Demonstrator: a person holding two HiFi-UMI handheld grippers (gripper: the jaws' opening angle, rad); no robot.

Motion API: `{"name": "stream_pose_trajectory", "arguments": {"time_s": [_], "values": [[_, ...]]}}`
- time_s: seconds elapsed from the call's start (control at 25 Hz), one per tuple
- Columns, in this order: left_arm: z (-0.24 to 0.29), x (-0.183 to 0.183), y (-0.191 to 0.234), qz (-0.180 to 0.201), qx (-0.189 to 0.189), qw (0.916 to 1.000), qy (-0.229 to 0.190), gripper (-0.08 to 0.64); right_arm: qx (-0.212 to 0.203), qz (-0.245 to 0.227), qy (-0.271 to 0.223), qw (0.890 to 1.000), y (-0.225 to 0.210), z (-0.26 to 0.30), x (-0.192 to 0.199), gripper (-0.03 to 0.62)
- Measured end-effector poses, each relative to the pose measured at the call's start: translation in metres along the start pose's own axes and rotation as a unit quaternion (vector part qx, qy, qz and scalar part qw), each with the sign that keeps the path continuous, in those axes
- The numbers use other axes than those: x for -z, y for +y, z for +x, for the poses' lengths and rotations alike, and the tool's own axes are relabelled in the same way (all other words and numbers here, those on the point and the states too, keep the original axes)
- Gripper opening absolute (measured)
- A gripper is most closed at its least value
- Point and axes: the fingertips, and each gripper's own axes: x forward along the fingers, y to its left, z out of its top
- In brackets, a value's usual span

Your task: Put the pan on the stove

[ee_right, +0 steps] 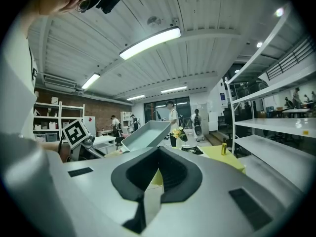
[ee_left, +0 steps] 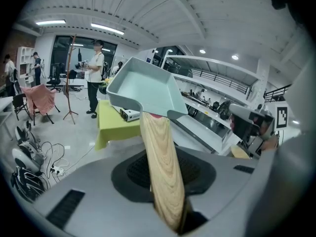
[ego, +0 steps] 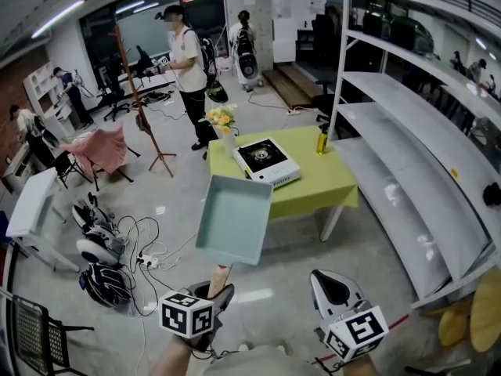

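Pan [ego: 235,218], pale teal and square, hangs in the air ahead of the left claw [ego: 217,287], held out by its light wooden handle [ego: 220,276]. In the left gripper view the claw is clamped on that handle: the wood runs straight up between the two jaws, pressed from both sides, and the pan's tray opens just past their tips. The pan sits tilted, its hollow side turned up and toward the person. It touches nothing but the left claw.

Beyond the pan, farther out from the left claw, stands a surface with a yellow-green cloth [ego: 333,185]. A white single-burner stove [ego: 267,163] with a black top sits on it, at the edge nearer the claw. The pan is well apart from the stove, short of the surface and over the bare floor. A vase of yellow flowers [ego: 224,122] stands past the stove, and a small yellow bottle [ego: 322,141] stands toward the right claw's side of the surface.

The right claw [ego: 327,282] is beside the left one and near it, with nothing in it. In the right gripper view its jaws stand a little apart, and the cloth and floor show through the narrow slot between them. White shelving [ego: 423,155] runs along to the right of this claw. A tangle of cables [ego: 137,245] lies on the floor to the left of the left claw.
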Motion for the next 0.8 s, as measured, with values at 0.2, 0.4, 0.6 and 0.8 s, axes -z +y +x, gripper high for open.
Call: {"name": "stream_pose_trajectory", "arguments": {"time_s": [0.2, 0.4, 0.6, 0.8], "values": [[0.020, -0.006, -0.018, 0.002, -0.008, 0.9999, -0.010, 0.103, -0.012, -0.002, 0.001, 1.000, -0.024, -0.010, 0.011, 0.006], [0.041, -0.008, -0.034, -0.005, -0.004, 0.9999, -0.008, 0.103, -0.012, -0.002, 0.000, 1.000, -0.054, -0.010, 0.013, 0.006], [0.061, -0.014, -0.035, -0.006, -0.001, 0.9999, -0.008, 0.103, -0.009, -0.002, -0.006, 1.000, -0.075, 0.002, 0.010, 0.006], [0.086, -0.025, -0.019, -0.002, -0.001, 1.0000, 0.000, 0.104, -0.009, 0.000, 0.001, 1.000, -0.092, 0.028, 0.021, 0.006]]}}
